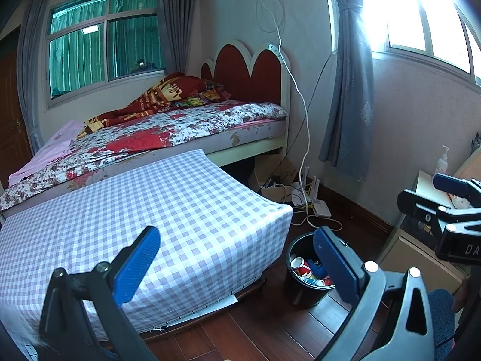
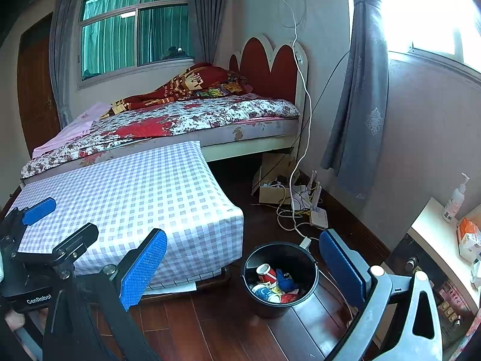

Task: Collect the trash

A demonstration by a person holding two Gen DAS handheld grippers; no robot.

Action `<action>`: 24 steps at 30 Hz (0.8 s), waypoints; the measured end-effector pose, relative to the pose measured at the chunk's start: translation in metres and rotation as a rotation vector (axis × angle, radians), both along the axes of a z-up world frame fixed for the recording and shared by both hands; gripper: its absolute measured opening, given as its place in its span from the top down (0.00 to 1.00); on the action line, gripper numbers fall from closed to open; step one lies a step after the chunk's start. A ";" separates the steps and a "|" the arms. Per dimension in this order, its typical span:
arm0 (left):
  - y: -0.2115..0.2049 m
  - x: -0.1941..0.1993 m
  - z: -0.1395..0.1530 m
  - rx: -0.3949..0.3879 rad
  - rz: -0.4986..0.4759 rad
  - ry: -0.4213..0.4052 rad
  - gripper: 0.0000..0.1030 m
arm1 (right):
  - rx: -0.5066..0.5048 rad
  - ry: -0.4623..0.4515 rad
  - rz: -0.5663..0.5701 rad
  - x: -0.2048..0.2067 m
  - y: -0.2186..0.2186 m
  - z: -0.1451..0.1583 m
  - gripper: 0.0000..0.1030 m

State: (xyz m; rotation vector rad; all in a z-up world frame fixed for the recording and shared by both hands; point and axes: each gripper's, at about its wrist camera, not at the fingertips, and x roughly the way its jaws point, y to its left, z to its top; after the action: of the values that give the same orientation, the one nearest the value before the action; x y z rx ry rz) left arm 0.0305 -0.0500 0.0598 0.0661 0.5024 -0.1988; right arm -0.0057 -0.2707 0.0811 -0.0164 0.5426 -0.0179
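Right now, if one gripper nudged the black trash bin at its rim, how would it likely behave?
The black bin stands upright on smooth wood floor, so it would probably slide rather than grip. It is taller than wide and holds only paper cups and wrappers, so it likely feels light and could tip from a high push. Both grippers' jaws stand open, empty.

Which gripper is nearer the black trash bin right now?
Right, probably. The right gripper hangs almost over the black trash bin; the left gripper is above the checkered table's edge beside it.
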 end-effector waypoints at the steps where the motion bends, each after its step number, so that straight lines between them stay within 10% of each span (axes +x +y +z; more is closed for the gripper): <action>1: 0.001 0.000 0.000 0.000 0.000 0.000 0.01 | 0.000 0.001 0.000 0.000 0.000 0.000 0.01; 24: 0.009 0.005 -0.002 -0.004 0.009 -0.021 0.01 | -0.004 0.012 -0.002 -0.001 0.000 -0.009 0.01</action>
State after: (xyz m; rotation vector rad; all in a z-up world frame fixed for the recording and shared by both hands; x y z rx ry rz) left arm 0.0355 -0.0415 0.0582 0.0618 0.4813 -0.1906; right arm -0.0065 -0.2705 0.0723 -0.0199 0.5546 -0.0212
